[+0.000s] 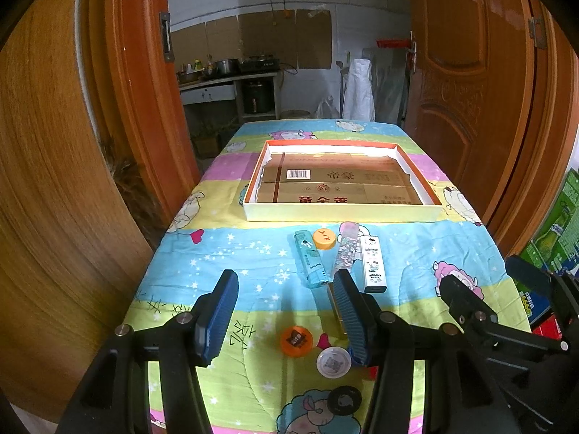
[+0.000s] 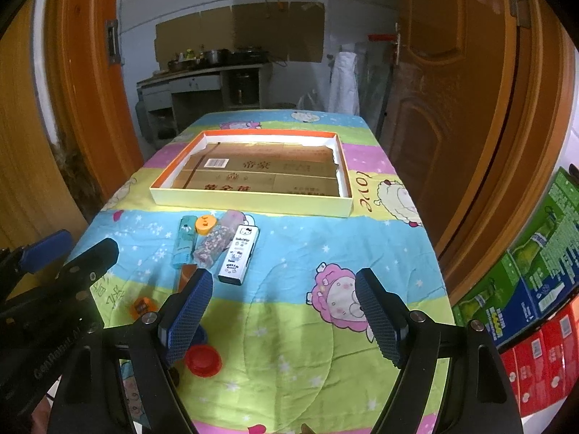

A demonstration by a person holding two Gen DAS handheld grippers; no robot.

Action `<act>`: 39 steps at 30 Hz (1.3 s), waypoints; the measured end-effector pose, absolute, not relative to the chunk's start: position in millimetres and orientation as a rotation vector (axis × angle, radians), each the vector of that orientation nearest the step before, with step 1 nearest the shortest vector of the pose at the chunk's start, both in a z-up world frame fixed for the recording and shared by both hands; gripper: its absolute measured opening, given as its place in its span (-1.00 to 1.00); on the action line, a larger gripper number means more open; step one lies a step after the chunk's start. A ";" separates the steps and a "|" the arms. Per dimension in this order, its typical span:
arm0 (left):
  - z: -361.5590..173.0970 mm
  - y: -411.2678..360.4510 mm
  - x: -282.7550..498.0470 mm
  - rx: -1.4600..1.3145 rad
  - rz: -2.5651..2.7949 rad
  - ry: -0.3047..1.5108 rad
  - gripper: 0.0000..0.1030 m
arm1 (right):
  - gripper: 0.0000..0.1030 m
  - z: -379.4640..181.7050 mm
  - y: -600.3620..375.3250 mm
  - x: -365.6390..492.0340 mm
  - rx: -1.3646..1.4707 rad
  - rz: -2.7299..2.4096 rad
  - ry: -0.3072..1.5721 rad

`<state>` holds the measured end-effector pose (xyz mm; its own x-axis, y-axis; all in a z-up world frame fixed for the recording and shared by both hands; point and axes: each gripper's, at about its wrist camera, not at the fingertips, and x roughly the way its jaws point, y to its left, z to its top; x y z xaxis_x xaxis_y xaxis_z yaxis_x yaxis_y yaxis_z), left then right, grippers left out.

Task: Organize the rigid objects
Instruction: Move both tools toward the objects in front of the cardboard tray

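A shallow cardboard-lined box (image 1: 340,212) (image 2: 249,204) lies open at the table's far middle. In front of it lie a teal lighter (image 1: 308,259) (image 2: 181,241), a yellow cap (image 1: 324,238) (image 2: 205,224), a glittery case (image 1: 345,249) (image 2: 217,242) and a white Hello Kitty box (image 1: 373,263) (image 2: 239,255). Nearer lie an orange cap (image 1: 296,340) (image 2: 143,306), a white cap (image 1: 333,361), a black cap (image 1: 344,400) and a red cap (image 2: 203,360). My left gripper (image 1: 286,311) is open and empty above the orange cap. My right gripper (image 2: 286,311) is open and empty, right of the objects.
The table wears a bright cartoon cloth (image 1: 224,253) (image 2: 325,231). Wooden doors (image 1: 470,90) (image 2: 452,108) flank it. Stacked green and red cartons (image 2: 535,282) stand at the right. A kitchen counter (image 1: 228,79) is behind.
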<state>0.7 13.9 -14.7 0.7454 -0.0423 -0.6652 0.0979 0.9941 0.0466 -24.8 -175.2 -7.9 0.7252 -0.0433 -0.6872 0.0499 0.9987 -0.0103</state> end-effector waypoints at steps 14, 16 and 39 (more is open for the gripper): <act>-20.9 29.5 4.2 0.081 -0.052 0.730 0.07 | 0.60 -12.4 -177.4 -23.3 0.014 -0.055 0.773; -22.6 31.9 5.5 0.077 -0.049 0.734 0.07 | 0.60 -14.7 -177.4 -22.6 0.018 -0.054 0.779; -38.5 37.2 23.5 0.058 -0.054 0.774 0.07 | 0.60 -26.0 -172.9 -4.4 0.009 -0.033 0.816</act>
